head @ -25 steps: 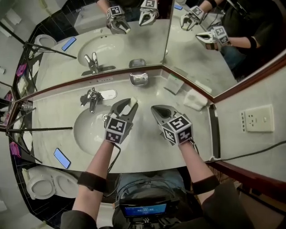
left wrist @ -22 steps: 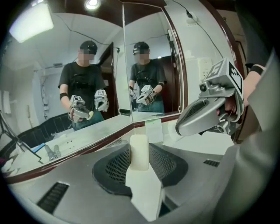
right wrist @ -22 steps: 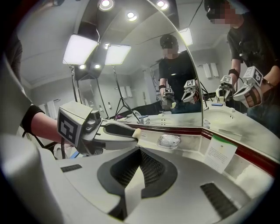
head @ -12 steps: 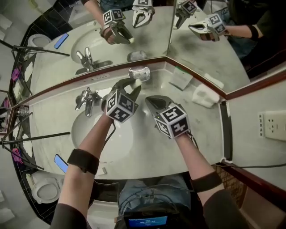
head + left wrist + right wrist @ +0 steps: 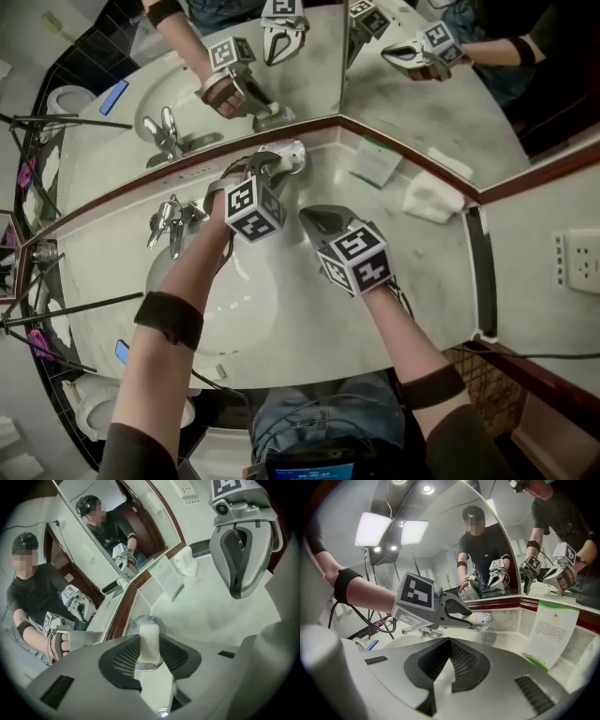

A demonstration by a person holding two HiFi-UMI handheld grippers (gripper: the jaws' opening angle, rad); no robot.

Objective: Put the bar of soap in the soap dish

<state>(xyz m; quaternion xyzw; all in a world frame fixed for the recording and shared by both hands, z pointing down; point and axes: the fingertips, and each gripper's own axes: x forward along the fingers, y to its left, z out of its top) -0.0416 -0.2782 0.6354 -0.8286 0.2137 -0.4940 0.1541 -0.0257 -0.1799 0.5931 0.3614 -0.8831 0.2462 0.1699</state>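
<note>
- Left gripper view: my left hand-held gripper (image 5: 149, 649) grips the bar of soap (image 5: 150, 637) at the soap dish (image 5: 136, 624).
- Next, I'd say: lower, let go; right hand-held gripper (image 5: 449, 660) clenched, empty.

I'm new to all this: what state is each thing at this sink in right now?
Left hand-held gripper: shut on the soap.
Soap: on edge between the jaws, right at the dish, not released.
Dish: right way up, under the soap.
Right hand-held gripper: shut, empty.
Tap: no water seen running.
Card: standing upright.
</note>
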